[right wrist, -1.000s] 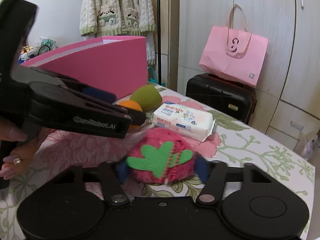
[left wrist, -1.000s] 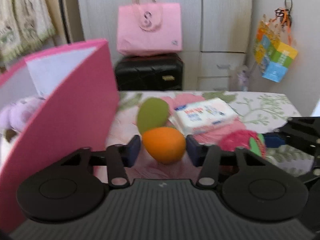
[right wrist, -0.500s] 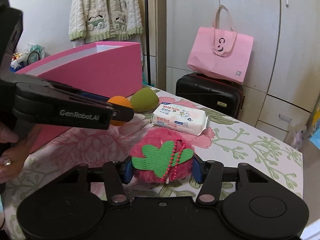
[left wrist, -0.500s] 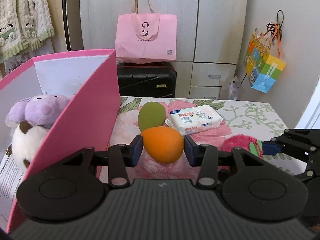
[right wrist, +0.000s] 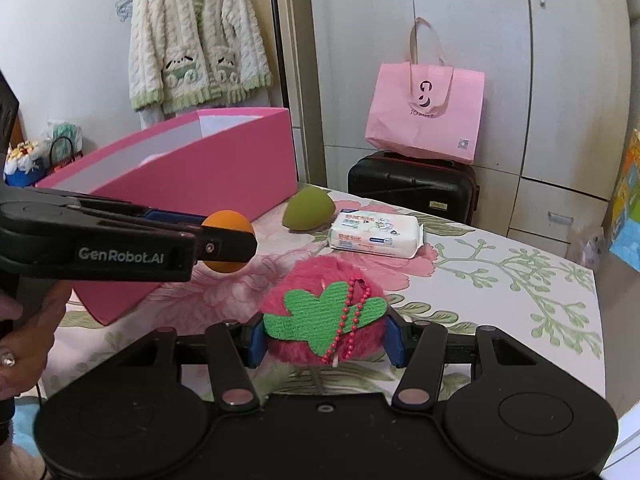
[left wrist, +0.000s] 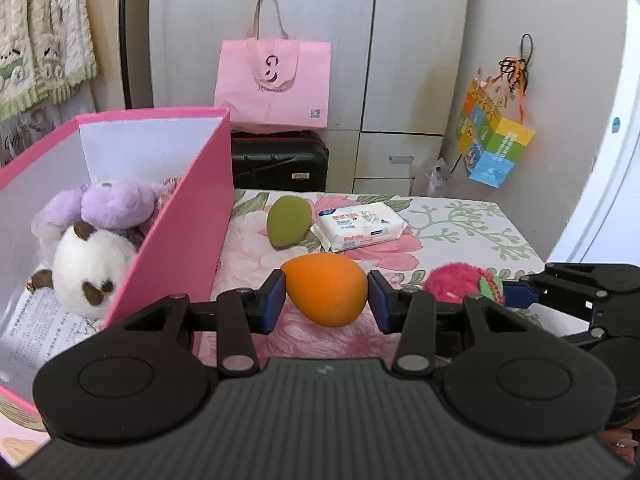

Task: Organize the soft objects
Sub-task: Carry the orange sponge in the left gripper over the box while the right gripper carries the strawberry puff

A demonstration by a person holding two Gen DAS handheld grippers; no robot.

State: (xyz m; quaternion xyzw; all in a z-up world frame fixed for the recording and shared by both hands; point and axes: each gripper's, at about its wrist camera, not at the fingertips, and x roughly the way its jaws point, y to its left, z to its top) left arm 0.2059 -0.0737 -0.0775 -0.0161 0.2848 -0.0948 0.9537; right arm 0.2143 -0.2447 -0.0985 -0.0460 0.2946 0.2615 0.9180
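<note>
Both grippers level, clamped on toys.

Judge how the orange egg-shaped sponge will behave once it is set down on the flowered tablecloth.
The orange sponge is rounded and tapered, so it may roll or wobble. It looks light and squashy between the left tool's pads, so it probably springs back. Its matte surface should not be slippery.

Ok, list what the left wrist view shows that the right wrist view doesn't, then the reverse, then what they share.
Left wrist only: the purple plush and white plush inside the pink box, and the colourful hanging bag.

Right wrist only: the knitted cardigan in full, and the person's hand.

Both: the orange sponge in the left gripper, the pink strawberry plush in the right gripper, the green sponge, the wipes pack.
</note>
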